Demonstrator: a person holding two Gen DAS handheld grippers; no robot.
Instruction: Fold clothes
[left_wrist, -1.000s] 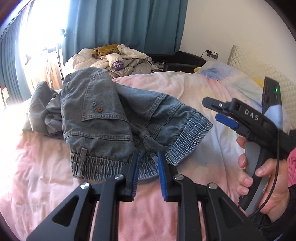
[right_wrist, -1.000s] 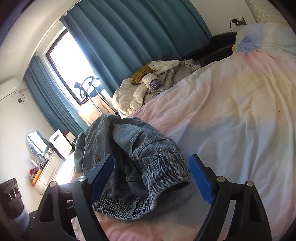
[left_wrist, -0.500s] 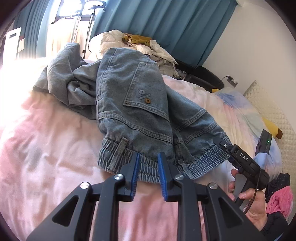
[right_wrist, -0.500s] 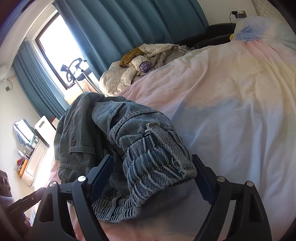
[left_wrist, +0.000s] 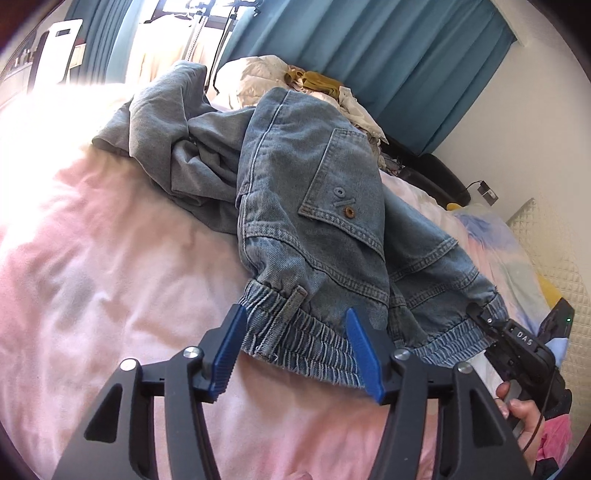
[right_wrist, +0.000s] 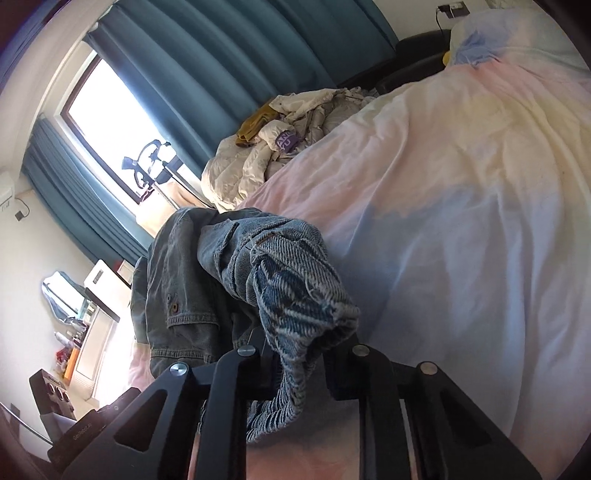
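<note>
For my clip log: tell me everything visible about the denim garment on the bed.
The faded blue denim garment lies crumpled on the pink bedsheet, partly over a grey-green garment. It shows a stitched patch pocket with a brown snap, a belt loop and a gathered elastic band. The left tool is open, its blue pads straddling that band. The right tool looks shut on a frayed elastic edge.

Rumpled blue denim trousers (left_wrist: 325, 206), elastic waistband, on bed
</note>
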